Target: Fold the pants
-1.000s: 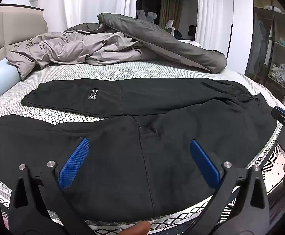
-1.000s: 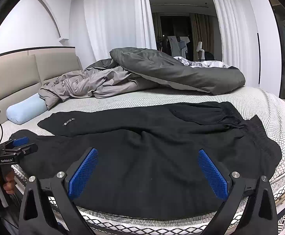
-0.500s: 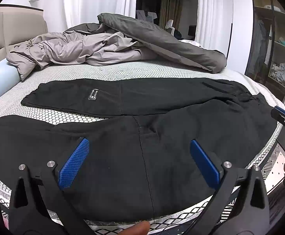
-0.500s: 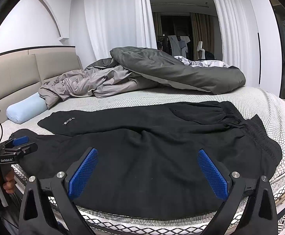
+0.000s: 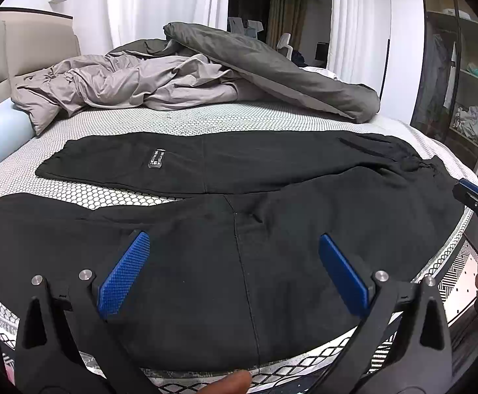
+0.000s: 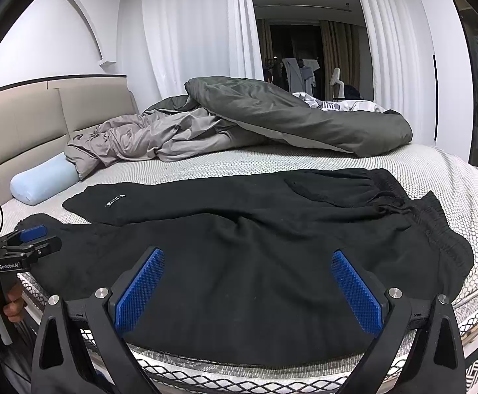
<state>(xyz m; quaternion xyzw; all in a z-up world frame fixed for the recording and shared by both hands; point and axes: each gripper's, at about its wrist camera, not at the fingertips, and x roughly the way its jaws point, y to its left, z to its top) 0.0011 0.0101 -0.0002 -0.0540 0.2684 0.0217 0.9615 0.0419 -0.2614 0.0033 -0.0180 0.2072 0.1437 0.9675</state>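
Note:
Black pants (image 5: 239, 246) lie spread flat across the near part of the bed, both legs pointing left, the waistband (image 6: 435, 223) at the right. The far leg carries a small label (image 5: 157, 158). My left gripper (image 5: 234, 246) is open and empty, hovering above the near leg by the bed's front edge. My right gripper (image 6: 248, 262) is open and empty above the near thigh. The left gripper also shows at the left edge of the right wrist view (image 6: 25, 246); the right gripper shows at the right edge of the left wrist view (image 5: 475, 197).
A crumpled grey duvet (image 5: 206, 72) is heaped at the back of the mattress (image 5: 173, 121). A light blue bolster pillow (image 6: 42, 180) lies by the beige headboard (image 6: 42, 115). A wardrobe with glass doors (image 5: 462, 82) stands at the right.

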